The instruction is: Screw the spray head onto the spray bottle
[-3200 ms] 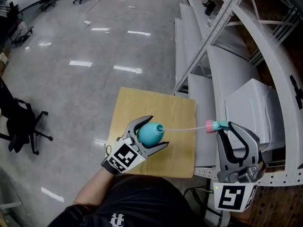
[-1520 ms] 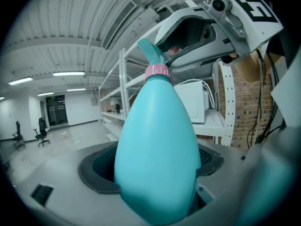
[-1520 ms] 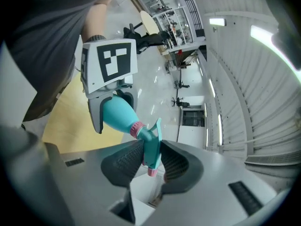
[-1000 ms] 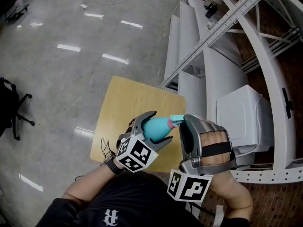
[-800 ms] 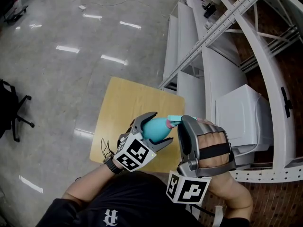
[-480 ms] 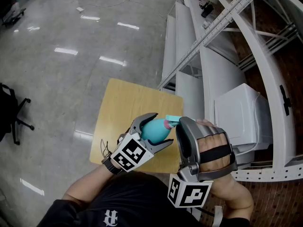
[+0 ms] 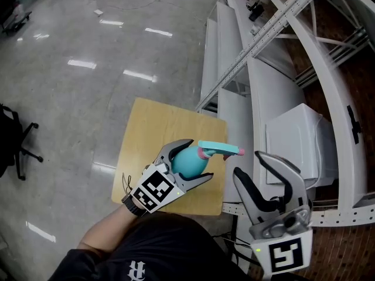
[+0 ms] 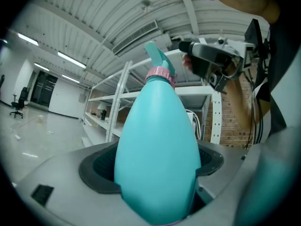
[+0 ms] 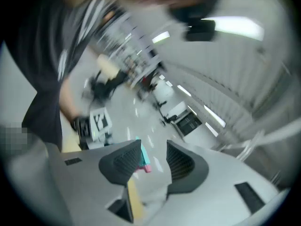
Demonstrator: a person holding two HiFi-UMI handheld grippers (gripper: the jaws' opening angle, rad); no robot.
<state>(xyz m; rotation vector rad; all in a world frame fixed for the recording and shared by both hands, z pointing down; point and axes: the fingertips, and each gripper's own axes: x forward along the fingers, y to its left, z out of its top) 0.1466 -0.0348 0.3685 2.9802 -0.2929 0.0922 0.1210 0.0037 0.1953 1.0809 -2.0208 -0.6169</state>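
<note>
A teal spray bottle (image 7: 187, 163) lies level between the jaws of my left gripper (image 7: 198, 160), which is shut on its body. The teal spray head (image 7: 220, 150) sits on the bottle's neck with a pink collar (image 7: 205, 153). In the left gripper view the bottle (image 8: 157, 159) fills the middle and the spray head (image 8: 156, 59) tops it. My right gripper (image 7: 248, 164) is at the lower right, apart from the spray head. Its jaws have just been opening and nothing is between them. The blurred right gripper view shows its pads (image 9: 122, 163) apart, with the spray head (image 9: 142, 161) far beyond.
A small yellow wooden table (image 7: 158, 127) stands below both grippers. White metal shelving (image 7: 234, 69) and a white box (image 7: 299, 139) are at the right. A black office chair (image 7: 14, 139) stands on the glossy floor at the left.
My right gripper has let go of the spray head and drawn back to the lower right. The head stays on the bottle, which my left gripper still holds in place.
</note>
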